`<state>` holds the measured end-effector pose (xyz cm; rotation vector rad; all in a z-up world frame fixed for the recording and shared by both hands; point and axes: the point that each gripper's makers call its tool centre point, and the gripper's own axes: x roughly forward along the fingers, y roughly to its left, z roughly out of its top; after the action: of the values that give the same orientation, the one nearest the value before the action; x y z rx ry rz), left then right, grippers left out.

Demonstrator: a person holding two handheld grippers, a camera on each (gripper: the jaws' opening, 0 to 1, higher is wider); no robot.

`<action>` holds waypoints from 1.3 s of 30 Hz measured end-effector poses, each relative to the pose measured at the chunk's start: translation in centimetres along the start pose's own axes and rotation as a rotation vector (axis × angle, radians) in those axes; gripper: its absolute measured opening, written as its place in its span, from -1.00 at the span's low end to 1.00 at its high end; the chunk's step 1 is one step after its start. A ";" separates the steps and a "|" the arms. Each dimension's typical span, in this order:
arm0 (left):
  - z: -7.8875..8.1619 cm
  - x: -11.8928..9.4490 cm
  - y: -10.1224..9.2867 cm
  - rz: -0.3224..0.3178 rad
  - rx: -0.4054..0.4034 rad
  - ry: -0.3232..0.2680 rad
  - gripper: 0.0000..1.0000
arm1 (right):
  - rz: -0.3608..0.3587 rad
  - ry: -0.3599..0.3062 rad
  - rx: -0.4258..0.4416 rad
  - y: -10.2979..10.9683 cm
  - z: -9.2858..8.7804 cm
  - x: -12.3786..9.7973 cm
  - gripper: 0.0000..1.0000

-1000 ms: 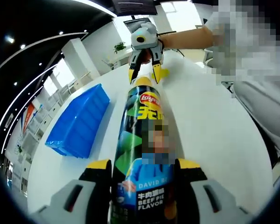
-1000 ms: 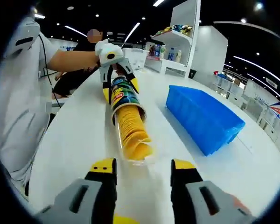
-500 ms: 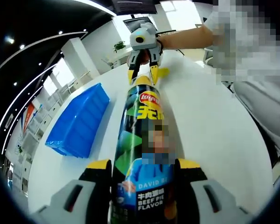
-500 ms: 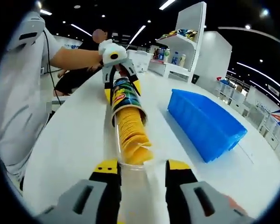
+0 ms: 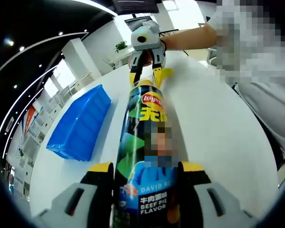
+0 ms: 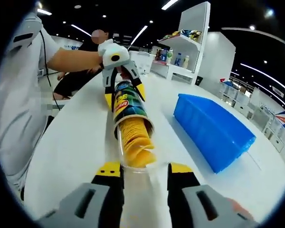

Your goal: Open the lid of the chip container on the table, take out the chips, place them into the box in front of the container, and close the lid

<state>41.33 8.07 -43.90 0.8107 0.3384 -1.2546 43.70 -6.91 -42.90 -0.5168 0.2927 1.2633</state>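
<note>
The left hand-held gripper (image 5: 145, 178) clamps the stiff, light can (image 5: 143, 142), the right hand-held gripper (image 6: 138, 173) clamps the clear tray (image 6: 133, 164) of fragile chips (image 6: 133, 137).

Dark green-and-blue printed chip container (image 5: 145, 142), yellow chips (image 6: 133, 137), clear tray (image 6: 137, 199), blue box (image 6: 213, 130), white table (image 6: 71, 142)

The chip container (image 5: 145, 156) has a red Lay's logo near its top. Lower down, white letters say "DAVID B", and under that "BEEF PIE FLAVOR".
</note>
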 end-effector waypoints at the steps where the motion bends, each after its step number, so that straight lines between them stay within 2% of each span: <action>1: 0.0 0.0 0.0 0.000 0.000 -0.001 0.11 | 0.001 -0.006 -0.003 0.2 0.3 0.3 -0.31; 11: 0.3 0.2 0.0 -0.002 0.003 -0.011 0.11 | 0.033 -0.011 -0.041 0.8 1.6 2.3 -0.32; 23: 0.3 0.2 0.0 -0.002 0.004 -0.011 0.11 | 0.040 -0.024 -0.048 0.9 1.9 3.0 -0.31; 31: 0.3 0.2 0.0 -0.001 0.006 -0.006 0.11 | 0.034 -0.023 -0.080 0.8 1.6 2.7 -0.26; 36: 0.3 0.2 0.0 -0.003 0.007 -0.005 0.11 | 0.023 -0.040 -0.024 0.2 1.0 1.4 -0.22; 39: 0.3 0.3 0.0 -0.005 0.007 -0.003 0.11 | 0.012 -0.049 -0.007 -0.2 0.8 0.3 -0.30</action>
<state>41.37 7.71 -43.87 0.8137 0.3339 -1.2620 43.93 -6.25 -42.37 -0.4900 0.2503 1.2867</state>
